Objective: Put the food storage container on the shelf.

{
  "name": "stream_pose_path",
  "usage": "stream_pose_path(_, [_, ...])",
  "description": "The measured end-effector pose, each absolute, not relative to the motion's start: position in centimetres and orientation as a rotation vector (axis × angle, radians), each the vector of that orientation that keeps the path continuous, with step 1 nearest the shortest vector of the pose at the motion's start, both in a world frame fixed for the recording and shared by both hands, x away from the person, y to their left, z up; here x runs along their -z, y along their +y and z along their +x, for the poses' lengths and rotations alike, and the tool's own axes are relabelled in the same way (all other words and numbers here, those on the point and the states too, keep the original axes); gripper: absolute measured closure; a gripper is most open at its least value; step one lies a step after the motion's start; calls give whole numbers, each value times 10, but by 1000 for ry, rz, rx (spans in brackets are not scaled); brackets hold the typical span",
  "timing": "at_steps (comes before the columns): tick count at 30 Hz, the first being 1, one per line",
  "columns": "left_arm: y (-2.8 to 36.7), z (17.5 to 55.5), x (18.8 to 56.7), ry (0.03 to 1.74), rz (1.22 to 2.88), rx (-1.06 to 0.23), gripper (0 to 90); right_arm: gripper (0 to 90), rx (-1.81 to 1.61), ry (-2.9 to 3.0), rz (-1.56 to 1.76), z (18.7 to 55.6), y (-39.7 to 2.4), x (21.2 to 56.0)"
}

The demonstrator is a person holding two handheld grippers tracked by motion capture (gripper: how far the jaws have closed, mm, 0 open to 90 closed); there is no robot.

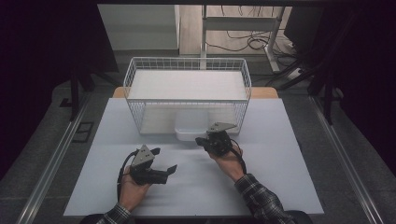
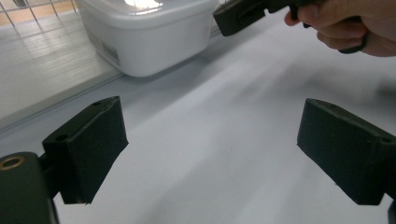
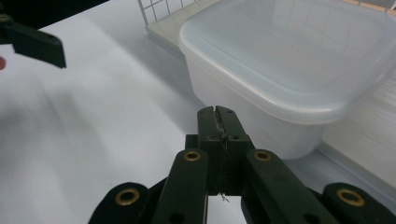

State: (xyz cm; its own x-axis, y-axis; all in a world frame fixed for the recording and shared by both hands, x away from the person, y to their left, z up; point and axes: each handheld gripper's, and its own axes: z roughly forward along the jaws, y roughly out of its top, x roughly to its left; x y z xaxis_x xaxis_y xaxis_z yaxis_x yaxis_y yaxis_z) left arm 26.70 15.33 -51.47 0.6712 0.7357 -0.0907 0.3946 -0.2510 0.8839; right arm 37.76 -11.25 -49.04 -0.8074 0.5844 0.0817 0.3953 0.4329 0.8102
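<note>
Nearest the person, on the white worktop (image 1: pixel 196 186), the left hand-held gripper (image 1: pixel 164 161) is held low with its jaws spread wide and nothing between them. Beyond it and to the right, the right hand-held gripper (image 1: pixel 201 140) is seen with its jaws pressed together on nothing, its tip just beside the tub (image 3: pixel 289 70). The tub, a white plastic box with a translucent lid (image 3: pixel 299 51), is set at the open front of the wire basket (image 1: pixel 187 63), partly under its shelf and jutting onto the worktop. It is judged to be light, fairly stiff in the wall and smooth enough to slip. A hold on the lid's overhanging rim or across a corner is judged surest, though the lid may flex or pop off if pulled by the rim alone. Whether anything is inside cannot be told.
</note>
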Motion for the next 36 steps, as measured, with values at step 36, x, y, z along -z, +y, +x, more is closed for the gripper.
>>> stream_pose_path(36, [163,253,521,911,1887,-402,70,887,-1228,2450,914,421,-88,503])
